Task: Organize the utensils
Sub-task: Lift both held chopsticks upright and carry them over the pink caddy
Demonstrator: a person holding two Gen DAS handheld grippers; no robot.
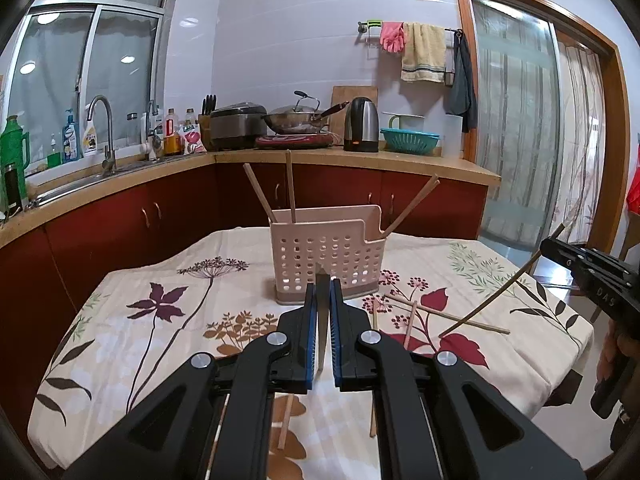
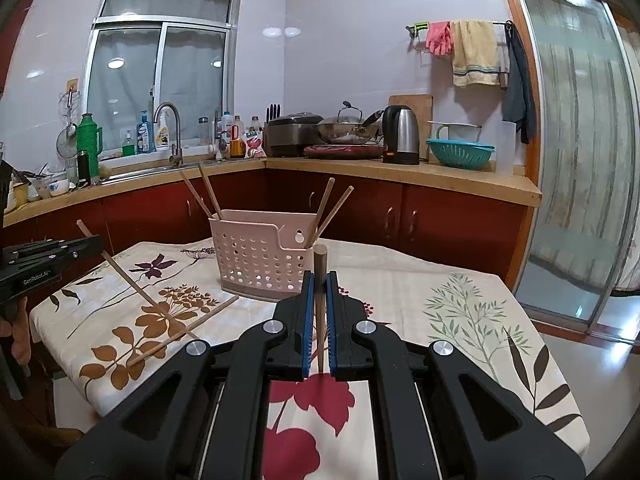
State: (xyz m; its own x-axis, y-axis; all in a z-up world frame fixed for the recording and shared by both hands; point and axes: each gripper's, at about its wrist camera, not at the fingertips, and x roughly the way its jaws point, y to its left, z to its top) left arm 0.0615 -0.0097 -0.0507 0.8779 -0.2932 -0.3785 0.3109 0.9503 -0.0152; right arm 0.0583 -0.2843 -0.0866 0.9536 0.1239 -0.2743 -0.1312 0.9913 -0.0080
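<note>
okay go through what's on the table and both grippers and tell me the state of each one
left gripper: shut on a chopstick, held above the table.
right gripper: shut on a chopstick, also lifted.
pink utensil basket: upright on the tablecloth, four chopsticks leaning inside.
loose chopsticks: lying flat on the tablecloth, some crossed, not yet in the basket.

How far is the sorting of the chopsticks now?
Done: four chopsticks stand in the pink basket. In hand: the left gripper and the right gripper are each shut on one chopstick. Left: several loose chopsticks lie on the flowered tablecloth.
</note>
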